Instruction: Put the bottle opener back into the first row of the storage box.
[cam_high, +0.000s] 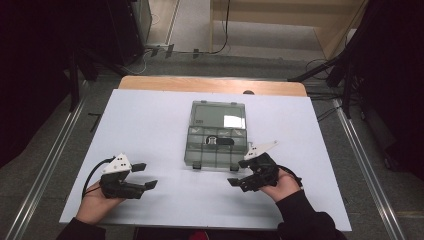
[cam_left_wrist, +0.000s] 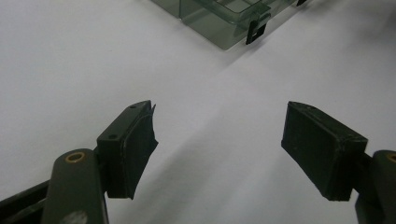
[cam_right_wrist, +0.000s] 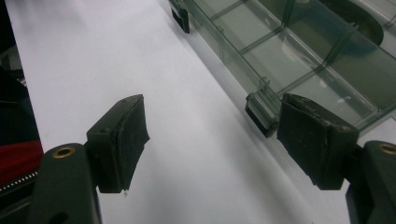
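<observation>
The clear plastic box (cam_high: 216, 134) sits on the white table (cam_high: 150, 130) with its lid laid open away from the person, ahead of both claws and between them. The right claw (cam_high: 239, 174) is spread and empty, low over the table just beside the box's near right corner. In the right gripper view one pad (cam_right_wrist: 317, 140) stands close in front of a black latch (cam_right_wrist: 259, 115) on the box's front wall, though I cannot tell if they touch. The left claw (cam_high: 145, 175) is also spread, holds nothing, and hangs well apart from the box, which shows as a corner ahead of it in the left gripper view (cam_left_wrist: 224, 23).

This looks like the approach to the box, most likely to work its front edge or a latch, or to reach into a compartment holding a small dark part (cam_high: 216, 141). The next move calls for easing the right claw forward the last bit, lining its pads on the chosen spot, and bringing the left claw nearer to steady the box so it does not slide.
</observation>
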